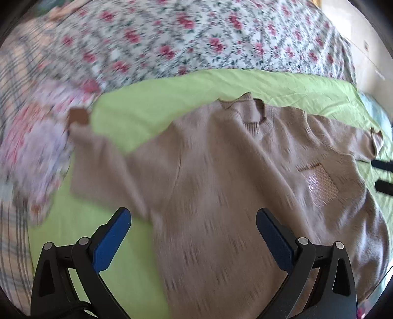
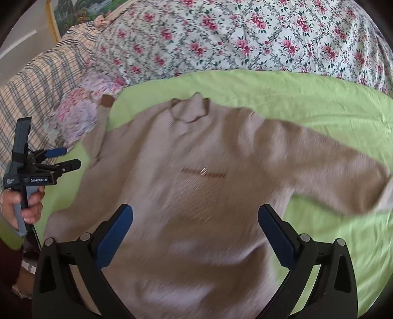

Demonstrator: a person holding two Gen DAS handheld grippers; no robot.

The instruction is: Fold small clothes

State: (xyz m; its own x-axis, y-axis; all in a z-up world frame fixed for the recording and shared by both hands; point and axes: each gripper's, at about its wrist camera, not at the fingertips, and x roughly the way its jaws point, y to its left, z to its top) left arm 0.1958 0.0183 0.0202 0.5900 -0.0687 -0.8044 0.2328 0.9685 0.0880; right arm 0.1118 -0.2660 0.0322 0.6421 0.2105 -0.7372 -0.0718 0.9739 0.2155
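A small beige knit sweater (image 1: 221,171) (image 2: 196,159) lies face up on a lime green sheet (image 1: 172,98) (image 2: 294,98). Both sleeves are spread out, and it has a brown-trimmed chest pocket (image 2: 201,186) and a brown cuff (image 1: 78,116) at the left. My left gripper (image 1: 192,213) hovers open above the sweater's lower left body, holding nothing. From the right wrist view it (image 2: 72,157) is off the sweater's left edge in a person's hand (image 2: 29,206). My right gripper (image 2: 195,208) hovers open over the chest and hem, empty. Its dark fingertips (image 1: 382,165) show at the right edge.
A floral duvet (image 2: 245,36) is bunched along the far side of the sheet. A plaid blanket (image 2: 36,81) and a pastel floral cushion (image 2: 78,115) lie at the left. A framed picture (image 2: 66,14) hangs on the wall behind. Bare green sheet lies right of the sweater.
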